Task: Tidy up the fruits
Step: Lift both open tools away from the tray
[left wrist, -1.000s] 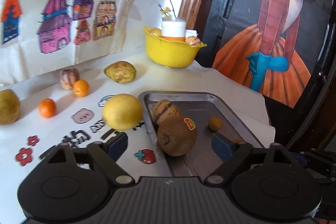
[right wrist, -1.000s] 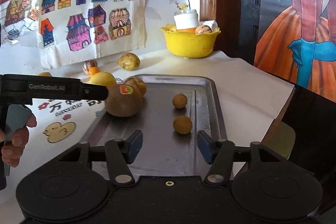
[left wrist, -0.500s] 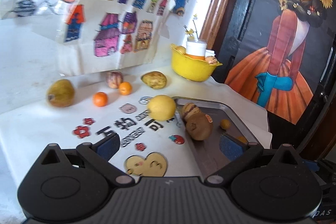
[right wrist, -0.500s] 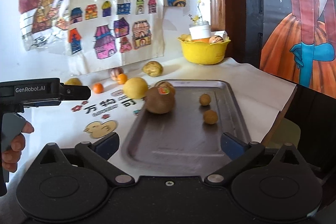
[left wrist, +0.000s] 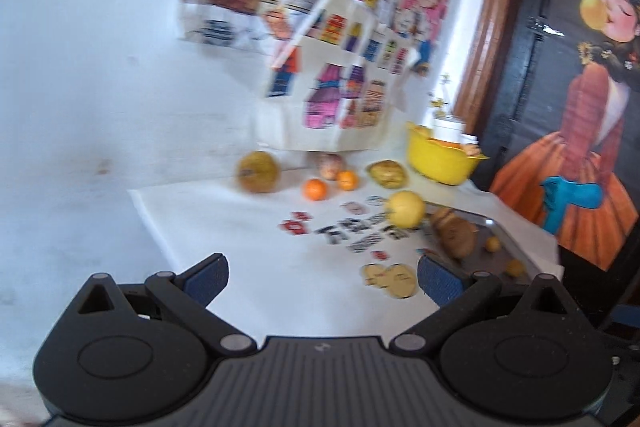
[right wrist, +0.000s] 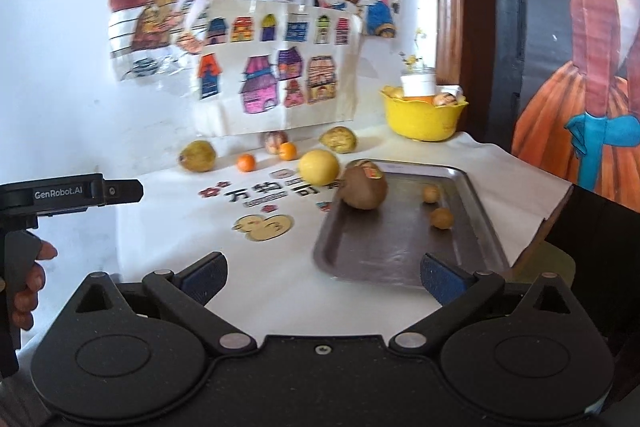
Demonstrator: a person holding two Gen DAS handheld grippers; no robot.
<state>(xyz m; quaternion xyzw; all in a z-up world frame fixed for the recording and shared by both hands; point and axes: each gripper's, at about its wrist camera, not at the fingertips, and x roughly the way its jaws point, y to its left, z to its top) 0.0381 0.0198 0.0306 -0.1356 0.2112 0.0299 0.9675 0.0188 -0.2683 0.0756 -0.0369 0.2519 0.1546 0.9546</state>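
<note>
A table covered by a white printed cloth point(right wrist: 192, 227) carries a rectangular metal tray point(right wrist: 400, 247) at its right and a yellow plastic bowl point(right wrist: 422, 121) at the back corner. Directly on the cloth lie a round yellow fruit point(right wrist: 319, 167) touching the tray's left edge, two small oranges point(right wrist: 245, 163), a greenish-brown pear point(right wrist: 197, 155), a striped reddish fruit point(right wrist: 275, 141) and a mottled yellow-green fruit point(right wrist: 338, 139) along the wall.

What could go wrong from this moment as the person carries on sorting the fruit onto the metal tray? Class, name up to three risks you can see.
1. The yellow round fruit sits right beside the brown fruit at the metal tray edge; grabbing one may nudge the other.
2. Two small round fruits lie loose on the tray and could roll if it is bumped.
3. The tray's near corner lies close to the table edge, so a push might tip it off.
</note>
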